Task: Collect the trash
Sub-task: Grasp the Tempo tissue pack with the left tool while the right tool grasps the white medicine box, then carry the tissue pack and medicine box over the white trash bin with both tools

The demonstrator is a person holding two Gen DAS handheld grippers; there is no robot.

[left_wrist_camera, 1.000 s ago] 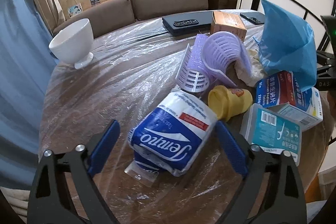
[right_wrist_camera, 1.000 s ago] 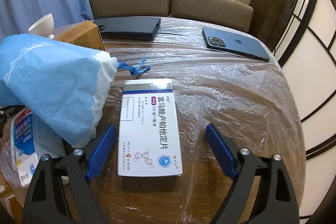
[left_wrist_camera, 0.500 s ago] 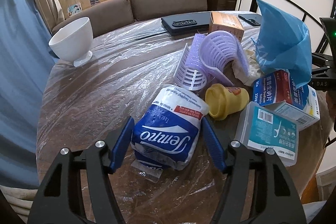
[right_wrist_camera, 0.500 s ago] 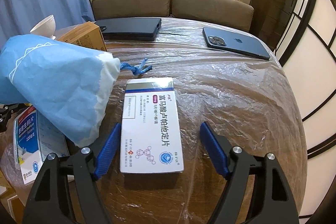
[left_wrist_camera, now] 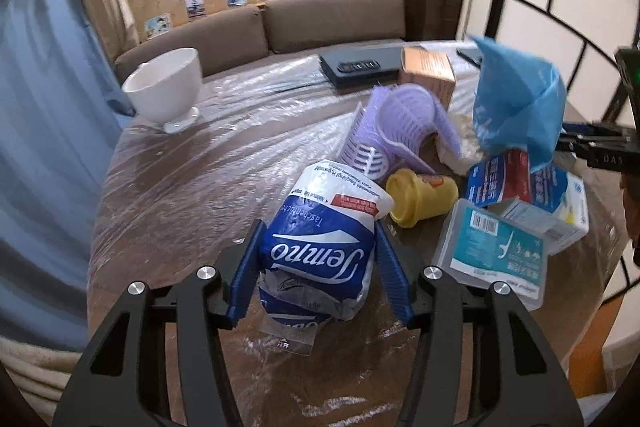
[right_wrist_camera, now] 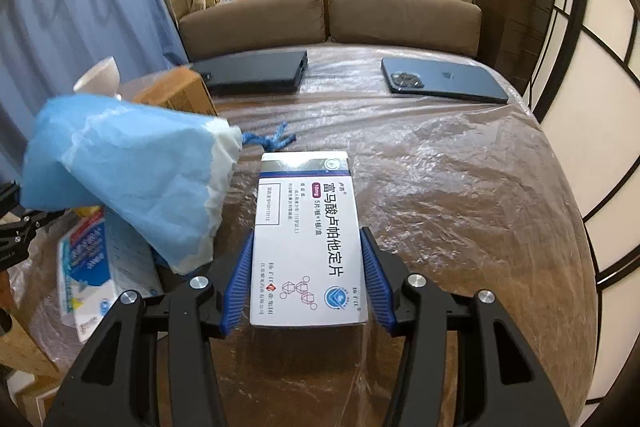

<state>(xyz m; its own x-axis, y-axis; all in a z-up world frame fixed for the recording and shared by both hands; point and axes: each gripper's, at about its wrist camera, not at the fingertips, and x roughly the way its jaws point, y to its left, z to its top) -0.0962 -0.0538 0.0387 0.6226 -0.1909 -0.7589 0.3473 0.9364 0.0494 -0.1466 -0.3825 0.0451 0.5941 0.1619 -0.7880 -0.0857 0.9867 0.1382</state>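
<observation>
While gripped, medicine box (right_wrist_camera: 306,243) lengthwise, outward.

Glossy crinkled plastic film (right_wrist_camera: 460,163) covers the wooden table (right_wrist_camera: 472,367); the medicine box (right_wrist_camera: 308,239) is smooth card.

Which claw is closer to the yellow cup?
Left. The left claw, closing on the tissue pack, sits right beside the yellow cup. The right claw grips the white box beyond the blue bag.
</observation>
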